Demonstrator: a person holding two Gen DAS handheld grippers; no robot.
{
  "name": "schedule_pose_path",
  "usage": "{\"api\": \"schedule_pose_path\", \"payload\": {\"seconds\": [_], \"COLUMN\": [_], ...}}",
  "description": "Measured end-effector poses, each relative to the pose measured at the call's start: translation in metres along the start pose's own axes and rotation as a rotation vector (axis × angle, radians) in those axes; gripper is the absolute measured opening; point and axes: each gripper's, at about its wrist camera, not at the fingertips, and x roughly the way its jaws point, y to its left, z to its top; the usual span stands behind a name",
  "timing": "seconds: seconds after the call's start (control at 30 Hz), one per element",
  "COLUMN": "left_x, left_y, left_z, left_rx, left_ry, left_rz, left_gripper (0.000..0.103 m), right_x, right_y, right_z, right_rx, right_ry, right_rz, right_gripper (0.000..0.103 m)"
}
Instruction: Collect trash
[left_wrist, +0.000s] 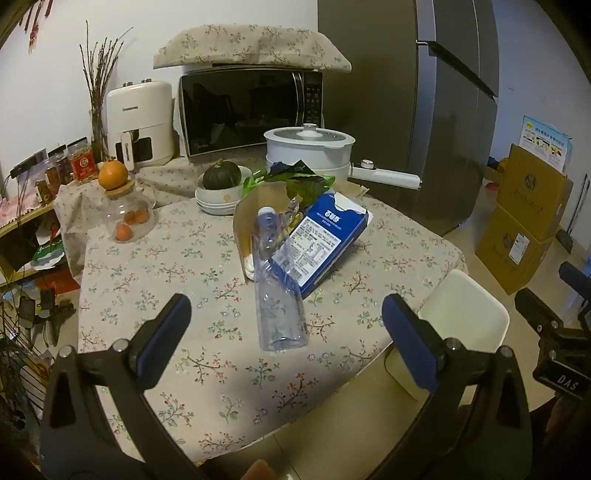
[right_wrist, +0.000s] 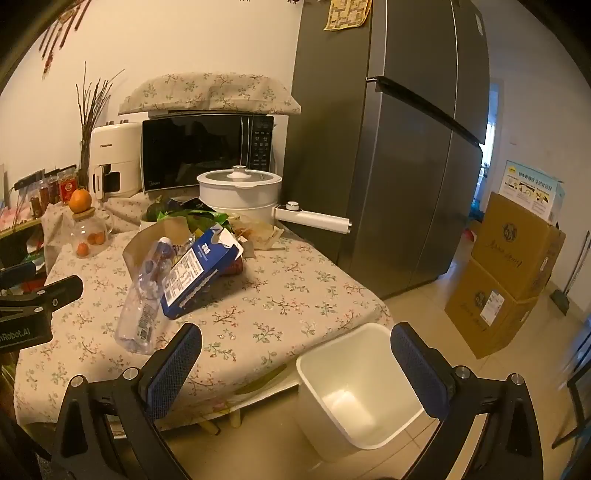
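Observation:
A clear plastic bottle (left_wrist: 275, 284) lies on the floral tablecloth (left_wrist: 207, 266), pointing toward me. A blue carton (left_wrist: 325, 240) leans beside it, with a brown paper bag (left_wrist: 255, 206) and green wrappers (left_wrist: 295, 181) behind. My left gripper (left_wrist: 286, 325) hangs open above the table's near part, the bottle's base between its fingers but untouched. In the right wrist view the same bottle (right_wrist: 142, 302) and carton (right_wrist: 203, 273) lie left of centre. My right gripper (right_wrist: 295, 354) is open over the table's corner. A white bin (right_wrist: 354, 391) stands on the floor below it, with nothing inside.
A white pot (left_wrist: 310, 147) with a long handle, a microwave (left_wrist: 251, 110), an air fryer (left_wrist: 140, 122), a bowl with a squash (left_wrist: 221, 184) and a glass jar topped by an orange (left_wrist: 127, 210) crowd the table's back. A grey fridge (right_wrist: 399, 147) and stacked cardboard boxes (right_wrist: 506, 273) stand right.

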Motion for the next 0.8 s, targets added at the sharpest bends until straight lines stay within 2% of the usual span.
{"api": "schedule_pose_path", "payload": {"seconds": [0.8], "left_x": [-0.0014], "left_y": [0.0053], "left_z": [0.0027], "left_rx": [-0.001], "left_ry": [-0.007], "left_rz": [0.003], "left_gripper": [0.103], "right_x": [0.0006], "right_y": [0.0031], "right_z": [-0.0029], "right_rx": [-0.005], "right_ry": [-0.005], "right_rz": [0.005], "right_gripper": [0.103]}}
